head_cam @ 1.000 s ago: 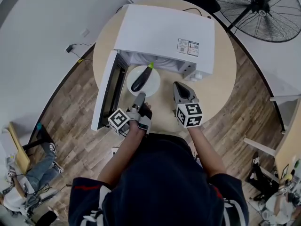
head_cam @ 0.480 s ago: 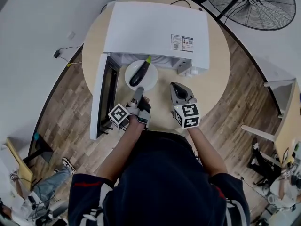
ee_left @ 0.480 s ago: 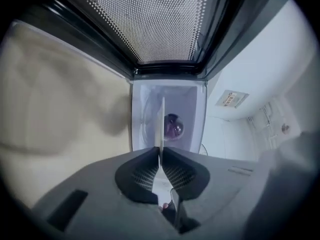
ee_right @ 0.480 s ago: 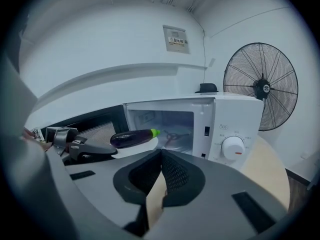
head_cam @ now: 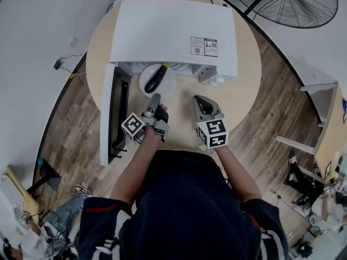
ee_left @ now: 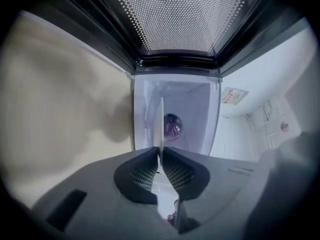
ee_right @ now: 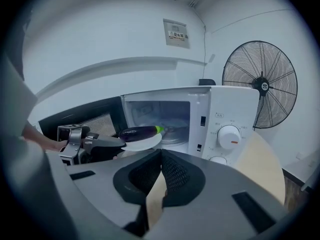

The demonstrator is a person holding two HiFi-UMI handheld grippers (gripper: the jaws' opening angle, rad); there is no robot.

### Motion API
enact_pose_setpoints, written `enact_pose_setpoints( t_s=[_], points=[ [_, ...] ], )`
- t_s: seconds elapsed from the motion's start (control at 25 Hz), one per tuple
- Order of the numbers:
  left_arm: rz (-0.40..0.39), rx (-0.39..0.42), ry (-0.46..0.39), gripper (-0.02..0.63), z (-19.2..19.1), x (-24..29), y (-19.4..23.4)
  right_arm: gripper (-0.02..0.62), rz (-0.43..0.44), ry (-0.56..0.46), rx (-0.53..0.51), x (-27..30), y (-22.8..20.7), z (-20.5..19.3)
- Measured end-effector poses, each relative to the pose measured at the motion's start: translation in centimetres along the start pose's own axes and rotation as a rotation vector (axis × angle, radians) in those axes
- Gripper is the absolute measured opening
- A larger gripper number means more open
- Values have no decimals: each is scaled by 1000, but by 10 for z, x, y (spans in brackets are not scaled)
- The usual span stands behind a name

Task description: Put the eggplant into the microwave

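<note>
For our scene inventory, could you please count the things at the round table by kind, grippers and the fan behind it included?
Microwave: 1
White plate: 1
Eggplant: 1
Grippers: 2 (left gripper, right gripper)
Pedestal fan: 1
Total: 6

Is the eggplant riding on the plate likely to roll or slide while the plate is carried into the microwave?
Probably apt to roll: the eggplant is rounded and glossy and lies loose on the plate. The left gripper pinches only the plate's rim, so a small tilt could send it sliding. It looks firm, not floppy.
</note>
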State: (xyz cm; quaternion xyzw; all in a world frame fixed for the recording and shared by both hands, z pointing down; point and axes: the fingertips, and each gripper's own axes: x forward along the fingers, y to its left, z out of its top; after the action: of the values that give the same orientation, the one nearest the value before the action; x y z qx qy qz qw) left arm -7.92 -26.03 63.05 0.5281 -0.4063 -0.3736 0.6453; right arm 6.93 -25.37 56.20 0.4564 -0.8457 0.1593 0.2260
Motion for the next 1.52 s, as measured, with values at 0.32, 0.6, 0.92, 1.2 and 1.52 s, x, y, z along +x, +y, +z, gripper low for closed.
enact_pose_setpoints(
  t_s=[0.32, 0.6, 0.92, 1.2, 1.52],
  points=[
    [17, -5, 0, 28, 6, 14, 11, 12, -4, 19, 9, 3, -2, -8],
    [43, -9, 5, 28, 9, 20, 21, 12, -8, 29, 14, 6, -4, -10],
    [54, -26, 11, 26, 14, 29, 26, 12, -17, 35, 18, 6, -6, -10],
    [60, -14, 12, 25, 19, 45, 30, 12, -26, 43, 20, 8, -10, -11],
    [58, -14, 6, 25, 26, 68, 28, 12, -37, 63, 29, 9, -14, -19]
  ],
)
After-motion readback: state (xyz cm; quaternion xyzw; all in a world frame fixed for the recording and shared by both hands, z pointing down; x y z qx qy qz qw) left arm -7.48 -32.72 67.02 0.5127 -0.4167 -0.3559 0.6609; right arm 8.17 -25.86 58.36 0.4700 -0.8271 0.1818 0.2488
